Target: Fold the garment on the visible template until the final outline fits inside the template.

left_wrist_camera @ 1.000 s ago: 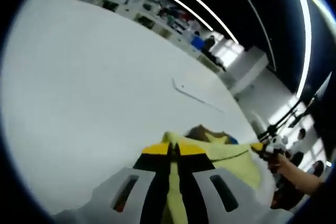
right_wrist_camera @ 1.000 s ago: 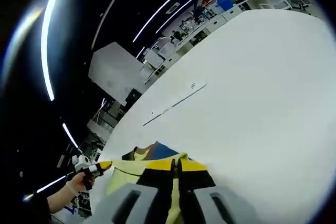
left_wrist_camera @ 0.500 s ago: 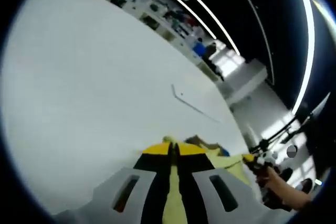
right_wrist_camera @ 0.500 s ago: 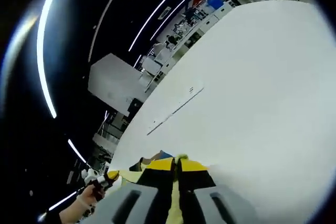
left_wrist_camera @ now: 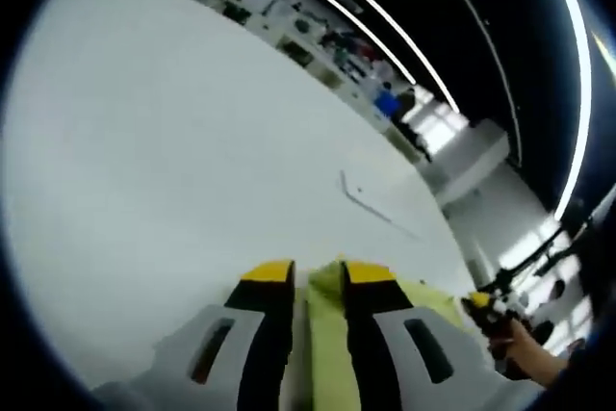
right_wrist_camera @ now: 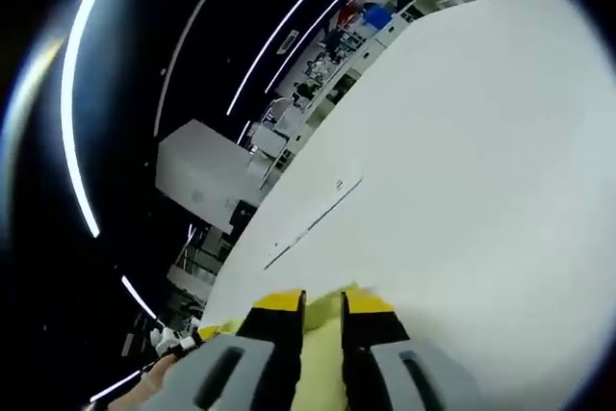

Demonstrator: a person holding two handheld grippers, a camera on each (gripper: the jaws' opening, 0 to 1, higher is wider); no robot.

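Clearly the folding is only partly done, so far as can be judged. In the left gripper view the left gripper (left_wrist_camera: 316,276) is seen with its two yellow-tipped fingers (left_wrist_camera: 267,272) standing a little apart, and a band of the yellow-green garment (left_wrist_camera: 329,334) runs up between them; whether the cloth is pinched or merely lying in the gap cannot be told. The same is met in the right gripper view: the right gripper (right_wrist_camera: 325,303) has a narrow gap between its fingers (right_wrist_camera: 279,301), with the garment (right_wrist_camera: 324,348) passing through, and the grip cannot be told either. The garment is thus held or carried low at both grippers, stretched between them just over the white counter (left_wrist_camera: 173,170). At the right of the left gripper view the other gripper's yellow tip (left_wrist_camera: 478,301) is seen at a far corner of the cloth.

A thin line with a corner (left_wrist_camera: 371,207) is marked on the counter well ahead of the cloth; it is taken to be part of the template, seen also in the right gripper view (right_wrist_camera: 313,221). No finished outline within it can be made out. Laying down, further folds and a check of fit are judged to remain.
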